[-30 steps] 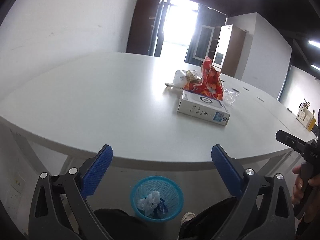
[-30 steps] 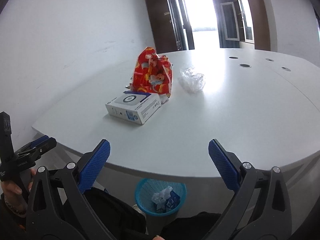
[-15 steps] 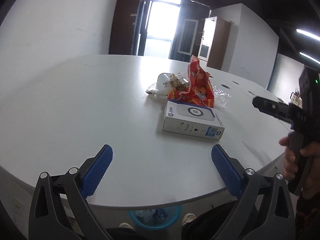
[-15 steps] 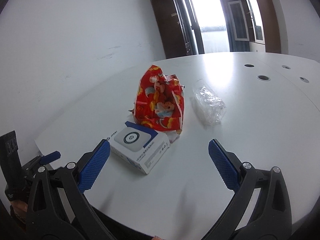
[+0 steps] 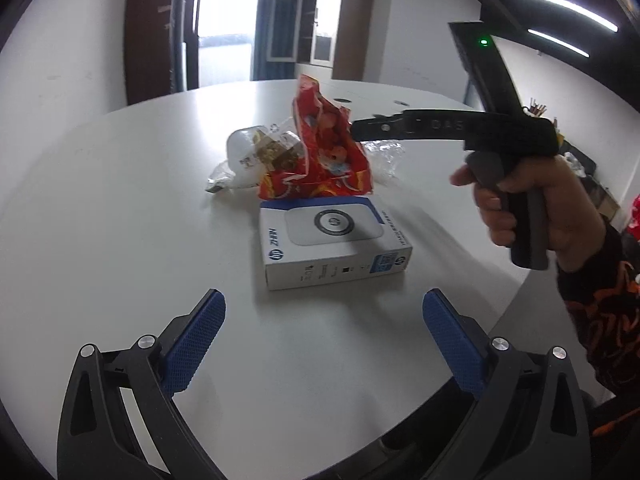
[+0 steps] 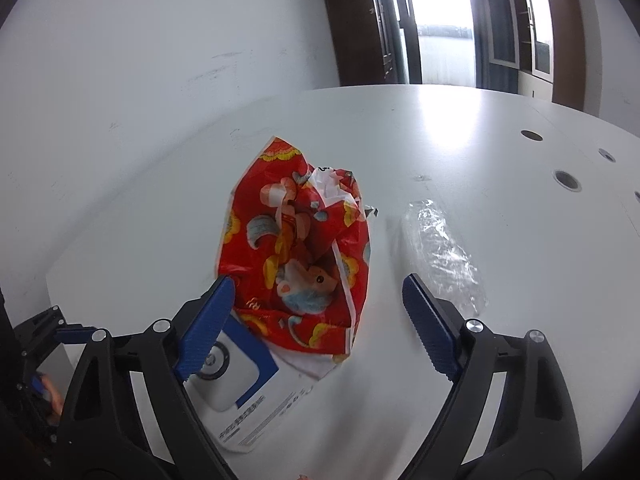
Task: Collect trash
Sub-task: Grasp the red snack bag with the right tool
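While the right gripper [image 6: 316, 312], jaws spread and just narrowing, nears the red bag [image 6: 296, 256] on the table [image 6: 480, 140] beside the box [image 5: 332, 244], the crumpled foil may slip; the left gripper [image 5: 324, 340] hangs open and empty

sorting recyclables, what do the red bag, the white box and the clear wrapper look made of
Red bag: thin glossy plastic film by its look, crinkled, printed.
White box: likely coated cardboard, with sharp folded edges and printed faces.
Clear wrapper: transparent crumpled plastic film that catches glints.
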Motion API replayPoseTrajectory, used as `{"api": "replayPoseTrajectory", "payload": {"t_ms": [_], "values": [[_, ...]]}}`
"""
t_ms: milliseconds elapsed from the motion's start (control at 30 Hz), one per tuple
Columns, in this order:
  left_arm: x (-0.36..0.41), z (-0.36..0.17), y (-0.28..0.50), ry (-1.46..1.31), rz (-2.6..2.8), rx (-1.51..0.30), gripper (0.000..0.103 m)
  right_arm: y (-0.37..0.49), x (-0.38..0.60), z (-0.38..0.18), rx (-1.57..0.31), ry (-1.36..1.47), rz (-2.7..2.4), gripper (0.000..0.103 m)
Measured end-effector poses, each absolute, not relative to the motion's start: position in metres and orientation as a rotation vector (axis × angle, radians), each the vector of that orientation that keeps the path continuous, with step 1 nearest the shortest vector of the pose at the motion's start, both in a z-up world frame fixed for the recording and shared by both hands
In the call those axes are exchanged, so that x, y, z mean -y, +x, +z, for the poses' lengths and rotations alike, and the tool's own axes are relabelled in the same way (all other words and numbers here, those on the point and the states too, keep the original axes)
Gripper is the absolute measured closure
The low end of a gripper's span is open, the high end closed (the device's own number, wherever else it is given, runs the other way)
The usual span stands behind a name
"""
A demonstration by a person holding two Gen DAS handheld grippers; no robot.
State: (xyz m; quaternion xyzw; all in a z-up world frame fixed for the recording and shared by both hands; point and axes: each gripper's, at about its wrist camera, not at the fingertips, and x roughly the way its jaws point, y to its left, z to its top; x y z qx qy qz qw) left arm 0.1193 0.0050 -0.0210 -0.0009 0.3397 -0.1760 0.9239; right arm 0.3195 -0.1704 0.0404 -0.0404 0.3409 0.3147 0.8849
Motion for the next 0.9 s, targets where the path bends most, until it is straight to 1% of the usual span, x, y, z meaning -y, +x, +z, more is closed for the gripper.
{"api": "replayPoseTrajectory", "payload": {"t_ms": [100,200,267,367,433,467,567,600,833,900], "values": [[-0.005,-0.015,0.129,0.011,-0.407,-0.705,0.006,0.34,0.16,0.033,-0.741,-0.108,0.675,0.023],[-0.003,-0.015,0.143,0.066,-0.449,-0.743,0.006,0.354,0.153,0.022,-0.788,-0.098,0.738,0.03],[0.0,-0.014,0.151,0.129,-0.478,-0.763,0.006,0.359,0.152,0.016,-0.795,-0.099,0.753,0.032],[0.006,-0.013,0.162,0.241,-0.553,-0.774,0.006,0.37,0.156,0.007,-0.818,-0.055,0.786,0.044],[0.009,-0.013,0.173,0.312,-0.589,-0.786,0.006,0.376,0.159,0.001,-0.84,-0.021,0.806,0.057],[0.01,-0.012,0.175,0.333,-0.608,-0.794,0.006,0.376,0.16,0.001,-0.843,-0.015,0.813,0.06],[0.012,-0.012,0.19,0.39,-0.687,-0.82,0.006,0.374,0.162,0.003,-0.831,-0.006,0.843,0.073],[0.013,-0.013,0.194,0.407,-0.717,-0.833,0.006,0.373,0.165,0.004,-0.833,0.007,0.851,0.081],[0.029,-0.024,0.218,0.558,-0.883,-0.928,0.006,0.368,0.185,0.009,-0.805,0.051,0.869,0.093],[0.032,-0.025,0.222,0.588,-0.915,-0.936,0.006,0.367,0.191,0.009,-0.801,0.061,0.873,0.094]]}}
